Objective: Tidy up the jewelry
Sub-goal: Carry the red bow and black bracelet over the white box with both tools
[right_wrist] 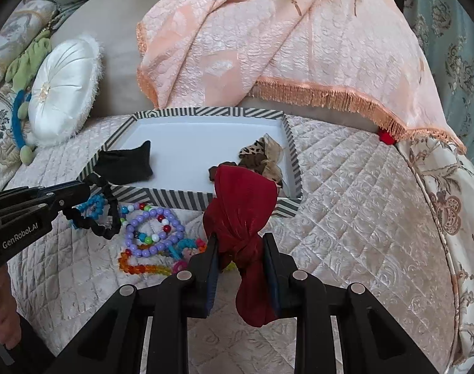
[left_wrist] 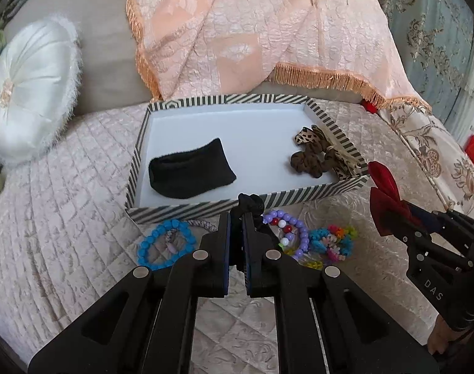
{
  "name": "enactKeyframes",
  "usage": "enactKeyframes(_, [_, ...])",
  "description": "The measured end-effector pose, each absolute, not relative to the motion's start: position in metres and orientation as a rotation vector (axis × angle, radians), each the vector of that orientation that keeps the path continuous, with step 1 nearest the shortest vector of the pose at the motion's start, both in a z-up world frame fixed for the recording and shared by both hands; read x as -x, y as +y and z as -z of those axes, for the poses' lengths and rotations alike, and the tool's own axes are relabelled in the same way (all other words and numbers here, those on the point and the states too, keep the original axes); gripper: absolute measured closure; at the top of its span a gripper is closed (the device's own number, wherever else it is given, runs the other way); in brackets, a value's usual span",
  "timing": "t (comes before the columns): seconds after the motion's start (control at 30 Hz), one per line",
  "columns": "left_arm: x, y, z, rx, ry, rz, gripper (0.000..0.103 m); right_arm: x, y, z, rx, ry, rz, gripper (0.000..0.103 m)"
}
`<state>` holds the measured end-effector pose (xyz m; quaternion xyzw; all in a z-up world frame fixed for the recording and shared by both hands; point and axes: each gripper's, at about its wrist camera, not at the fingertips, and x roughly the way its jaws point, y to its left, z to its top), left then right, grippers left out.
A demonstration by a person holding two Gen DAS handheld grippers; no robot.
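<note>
While a black scrunchie is clamped by the left gripper, a red bow is pinched in the right gripper near the striped box

Quilted pale bedspread; peach fringed blanket behind; round white cushion left; soft daylight.

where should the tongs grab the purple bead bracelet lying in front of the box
Take the purple bead bracelet from above, pinching across one strand of its ring at the near side. It lies flat on the quilt, and other bead strings crowd its edges, so a side approach would snag.
</note>
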<state>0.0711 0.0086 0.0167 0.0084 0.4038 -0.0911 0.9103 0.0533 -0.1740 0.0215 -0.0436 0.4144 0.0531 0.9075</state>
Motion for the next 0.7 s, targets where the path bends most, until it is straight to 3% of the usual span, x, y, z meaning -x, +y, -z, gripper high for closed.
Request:
enactKeyframes(0.27, [-0.066,0.007,-0.023,-0.112,0.772,0.118,0.098,-0.056,-0.17,-0.022,0.058,0.842,-0.124,0.079])
enactKeyframes(0.7, [-0.069,0.017,-0.018,-0.061,0.819,0.117,0.098,-0.062,-0.172,-0.016,-0.036,0.871,-0.138,0.079])
